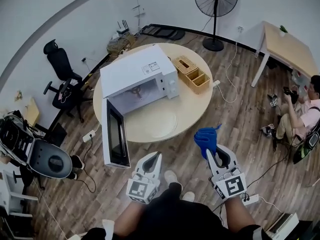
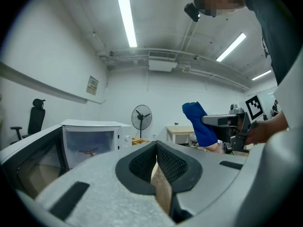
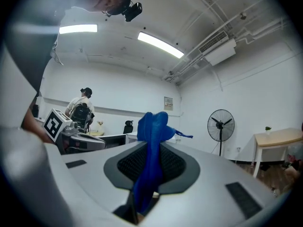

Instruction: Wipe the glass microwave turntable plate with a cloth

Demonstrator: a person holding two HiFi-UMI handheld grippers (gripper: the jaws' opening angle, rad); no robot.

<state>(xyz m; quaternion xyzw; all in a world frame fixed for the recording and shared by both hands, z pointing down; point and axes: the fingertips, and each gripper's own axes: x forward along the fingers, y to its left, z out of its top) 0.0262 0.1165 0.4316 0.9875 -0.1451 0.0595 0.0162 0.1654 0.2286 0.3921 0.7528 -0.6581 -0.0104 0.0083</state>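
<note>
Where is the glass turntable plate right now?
In the head view, the glass turntable plate lies flat on the round table near its front edge, just in front of the open microwave.

No wording is legible: a label (image 1: 151, 68) atop the microwave (image 1: 131, 71) and a wall notice (image 2: 92, 85) appear printed, too small to read.
</note>
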